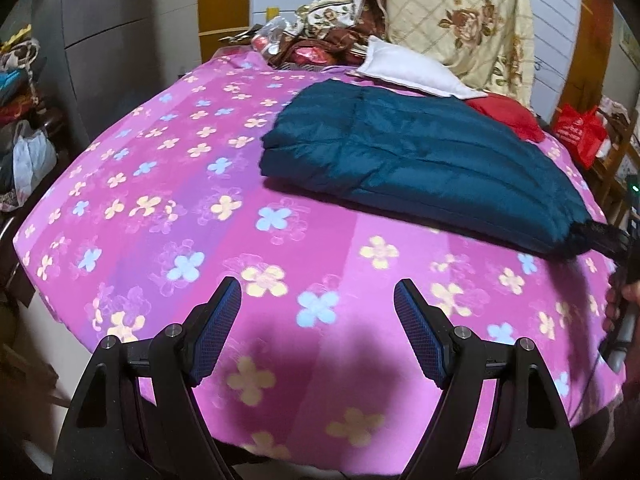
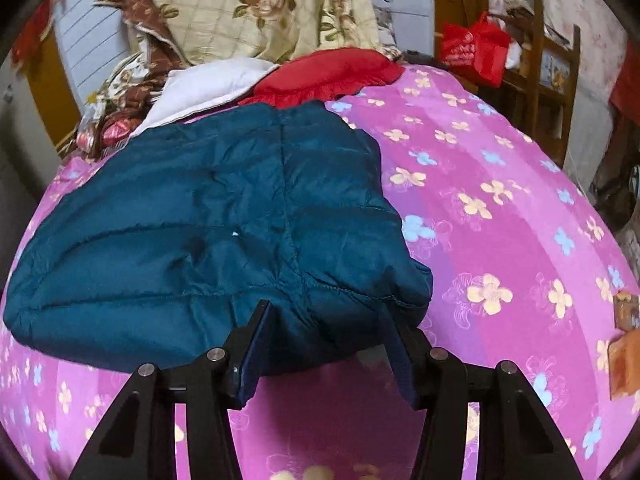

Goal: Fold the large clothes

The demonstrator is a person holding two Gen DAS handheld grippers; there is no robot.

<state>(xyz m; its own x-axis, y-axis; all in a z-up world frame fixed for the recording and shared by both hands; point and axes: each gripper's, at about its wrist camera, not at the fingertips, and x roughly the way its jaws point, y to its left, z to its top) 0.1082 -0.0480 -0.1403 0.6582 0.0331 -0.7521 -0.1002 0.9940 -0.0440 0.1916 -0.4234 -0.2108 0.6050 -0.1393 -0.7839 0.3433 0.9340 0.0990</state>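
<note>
A dark teal puffer jacket (image 1: 420, 160) lies folded on the bed with the pink flowered sheet (image 1: 160, 200). In the right wrist view the jacket (image 2: 200, 240) fills the middle. My right gripper (image 2: 324, 316) is open, its two fingers on either side of the jacket's near edge, not closed on it. My left gripper (image 1: 318, 292) is open and empty, above bare sheet to the left of the jacket. The right gripper's handle and the hand on it show at the right edge of the left wrist view (image 1: 624, 292).
A white pillow (image 1: 404, 68), a red cloth (image 1: 508, 116) and a floral quilt (image 1: 460, 20) lie at the head of the bed. A red bag (image 2: 476, 48) hangs on a wooden chair at the right. Piled clothes (image 1: 20, 120) stand left of the bed.
</note>
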